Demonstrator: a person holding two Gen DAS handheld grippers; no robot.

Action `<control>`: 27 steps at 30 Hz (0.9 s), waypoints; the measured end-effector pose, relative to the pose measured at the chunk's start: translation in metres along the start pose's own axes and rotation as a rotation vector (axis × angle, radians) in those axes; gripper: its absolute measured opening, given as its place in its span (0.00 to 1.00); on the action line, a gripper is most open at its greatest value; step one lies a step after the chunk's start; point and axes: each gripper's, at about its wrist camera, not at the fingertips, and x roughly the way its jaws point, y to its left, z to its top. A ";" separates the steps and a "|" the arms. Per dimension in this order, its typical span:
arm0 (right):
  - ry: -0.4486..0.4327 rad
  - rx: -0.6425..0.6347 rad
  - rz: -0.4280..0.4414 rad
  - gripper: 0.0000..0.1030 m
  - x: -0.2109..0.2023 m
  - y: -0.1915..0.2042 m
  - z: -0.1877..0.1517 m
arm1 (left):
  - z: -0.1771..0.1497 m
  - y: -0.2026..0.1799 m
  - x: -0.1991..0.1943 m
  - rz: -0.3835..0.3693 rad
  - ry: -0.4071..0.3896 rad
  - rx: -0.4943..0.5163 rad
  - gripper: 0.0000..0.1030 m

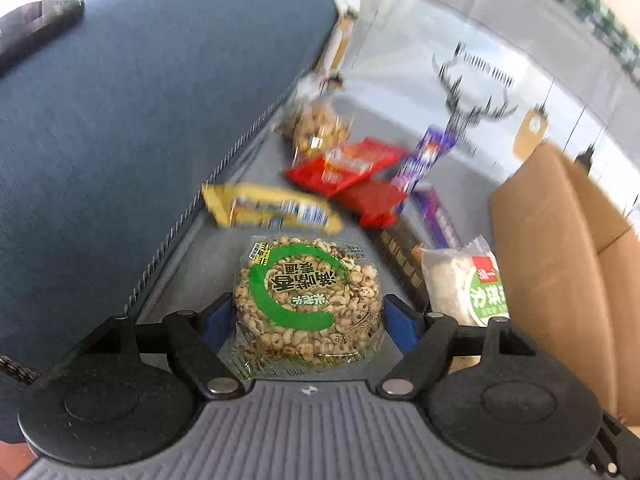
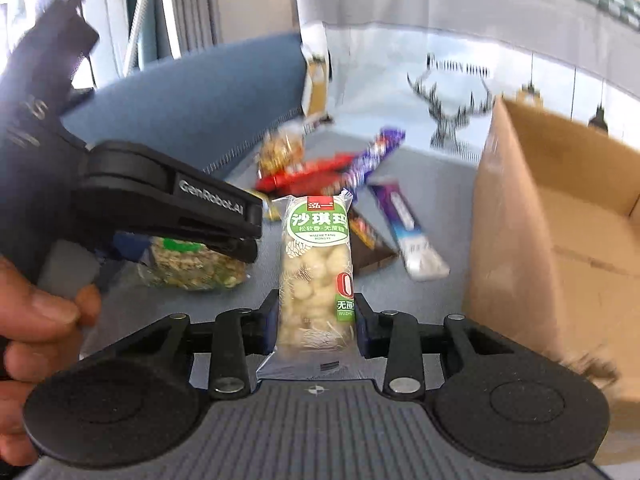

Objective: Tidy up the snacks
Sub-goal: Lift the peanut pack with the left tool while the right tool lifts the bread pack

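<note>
My left gripper (image 1: 308,316) is shut on a round puffed-grain cake (image 1: 306,300) in a clear wrapper with a green ring. It also shows in the right wrist view (image 2: 192,264), held by the left gripper (image 2: 224,220). My right gripper (image 2: 316,316) is shut on a pale sachima bar (image 2: 316,268) with a green label, held upright above the seat. That bar shows in the left wrist view (image 1: 468,284) too. An open cardboard box (image 2: 560,232) stands to the right.
More snacks lie on the grey sofa seat (image 2: 440,184): a yellow packet (image 1: 272,210), red packets (image 1: 348,172), purple bars (image 2: 408,224), a brown bar (image 2: 368,236) and a bag of nuts (image 1: 316,124). The blue sofa back (image 1: 140,120) rises on the left.
</note>
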 end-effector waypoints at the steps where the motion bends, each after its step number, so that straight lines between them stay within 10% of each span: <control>1: -0.012 -0.001 -0.006 0.37 -0.005 -0.001 0.005 | 0.002 -0.002 -0.006 -0.009 -0.031 0.001 0.80; 14: -0.244 0.012 -0.089 0.37 -0.084 -0.084 0.071 | 0.013 -0.053 -0.056 -0.162 -0.253 0.057 0.80; 27: -0.275 0.187 -0.260 0.37 -0.109 -0.190 0.034 | -0.009 -0.145 -0.064 -0.313 -0.326 0.228 0.80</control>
